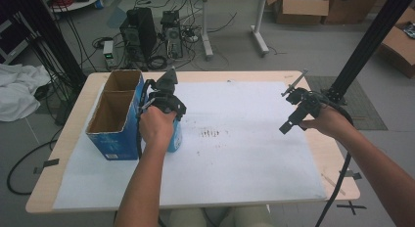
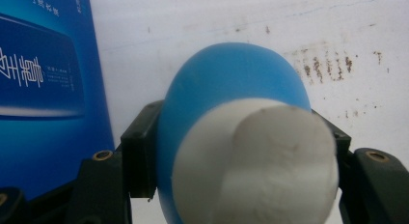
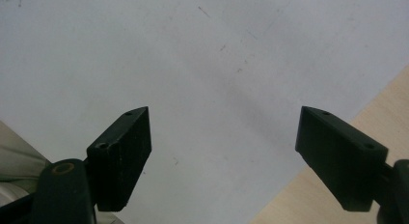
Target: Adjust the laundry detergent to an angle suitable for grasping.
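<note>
A rounded blue object with a white end (image 2: 226,74) sits between the two black jaws of my left gripper (image 2: 238,147), which is shut on it with a pad pressed against each side. In the high view the blue object (image 1: 175,137) stands on the white sheet, right beside the blue box, and my left gripper (image 1: 171,120) comes down on it from above under the hand. My right gripper (image 1: 289,107) hovers over the sheet's right edge. Its jaws stand wide apart in the right gripper view (image 3: 222,147), with nothing between them.
A tall blue cardboard box (image 1: 115,139) with two open-topped compartments stands at the table's left. A white sheet (image 1: 235,158) with a few brown marks covers most of the wooden table (image 1: 337,158). Computers, cables and cartons lie on the floor beyond.
</note>
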The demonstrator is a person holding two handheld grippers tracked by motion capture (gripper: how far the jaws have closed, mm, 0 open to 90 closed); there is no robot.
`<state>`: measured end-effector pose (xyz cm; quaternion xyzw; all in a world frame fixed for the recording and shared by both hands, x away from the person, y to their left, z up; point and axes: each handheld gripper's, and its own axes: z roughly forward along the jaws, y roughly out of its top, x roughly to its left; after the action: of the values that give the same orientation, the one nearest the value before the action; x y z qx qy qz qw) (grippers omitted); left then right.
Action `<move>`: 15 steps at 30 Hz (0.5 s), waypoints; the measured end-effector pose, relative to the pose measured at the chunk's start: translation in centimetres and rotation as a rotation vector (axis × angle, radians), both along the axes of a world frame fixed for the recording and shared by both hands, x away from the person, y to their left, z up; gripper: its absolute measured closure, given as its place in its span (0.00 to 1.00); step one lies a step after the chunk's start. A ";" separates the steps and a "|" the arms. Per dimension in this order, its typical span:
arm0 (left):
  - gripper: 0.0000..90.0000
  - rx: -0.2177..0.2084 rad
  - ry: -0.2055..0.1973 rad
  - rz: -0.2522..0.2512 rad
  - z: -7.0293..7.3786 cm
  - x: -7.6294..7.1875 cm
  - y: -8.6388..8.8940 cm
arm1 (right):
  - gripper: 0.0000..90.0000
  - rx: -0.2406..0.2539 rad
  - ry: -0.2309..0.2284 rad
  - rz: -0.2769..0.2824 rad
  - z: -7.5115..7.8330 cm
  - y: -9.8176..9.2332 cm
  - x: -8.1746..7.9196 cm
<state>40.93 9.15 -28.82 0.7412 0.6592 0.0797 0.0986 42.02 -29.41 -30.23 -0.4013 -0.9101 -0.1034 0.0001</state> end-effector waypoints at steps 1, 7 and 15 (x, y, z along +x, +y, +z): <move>0.41 -0.002 -0.002 0.000 0.0 0.0 0.0 | 0.22 0.000 0.001 0.000 0.0 0.0 0.0; 0.41 -0.016 -0.002 0.001 0.3 -0.1 0.2 | 0.23 0.004 0.001 0.002 0.0 0.0 0.0; 0.42 -0.034 -0.029 -0.001 3.7 -0.5 0.7 | 0.23 0.009 0.002 -0.005 0.2 -0.2 -0.2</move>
<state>40.39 9.82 -25.09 0.7384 0.6588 0.0794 0.1207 41.82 -29.64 -30.01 -0.4035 -0.9087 -0.1069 0.0027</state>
